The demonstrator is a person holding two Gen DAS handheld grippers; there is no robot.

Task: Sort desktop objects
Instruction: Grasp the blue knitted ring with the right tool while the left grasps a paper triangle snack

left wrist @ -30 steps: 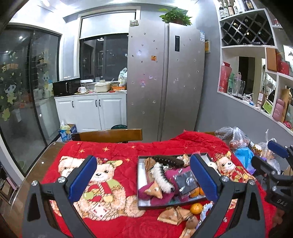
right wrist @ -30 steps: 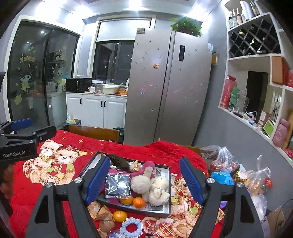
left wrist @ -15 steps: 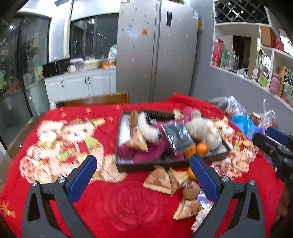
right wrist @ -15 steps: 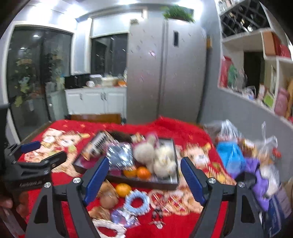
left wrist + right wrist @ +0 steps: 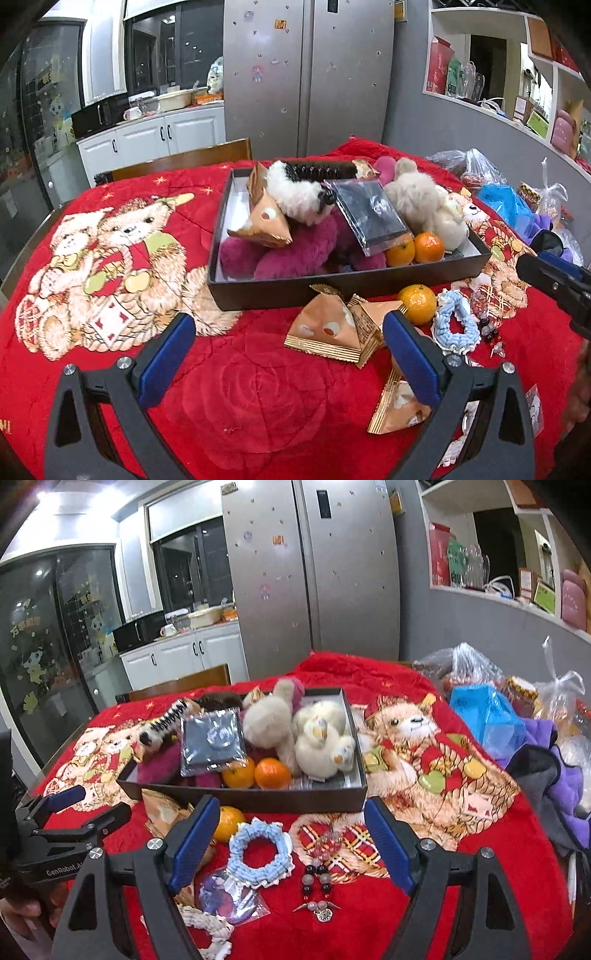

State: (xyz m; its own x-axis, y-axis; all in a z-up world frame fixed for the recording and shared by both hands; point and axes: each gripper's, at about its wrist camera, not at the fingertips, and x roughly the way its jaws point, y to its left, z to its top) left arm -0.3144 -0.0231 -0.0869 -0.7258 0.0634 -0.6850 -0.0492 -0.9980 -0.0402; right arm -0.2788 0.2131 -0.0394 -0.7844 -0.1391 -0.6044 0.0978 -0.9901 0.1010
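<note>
Scrunchie (image 5: 260, 853) lay dead ahead of the right gripper (image 5: 291, 845), between its wide-spread, empty jaws; left gripper (image 5: 288, 354), also spread empty, faced the snack packets (image 5: 332, 326).

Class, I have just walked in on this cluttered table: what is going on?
A person holds two claws, both open and empty, over a red blanket. The left claw hovers near gold snack packets; the right claw hangs over a blue scrunchie. The dark tray already holds plush toys and tangerines.
</note>
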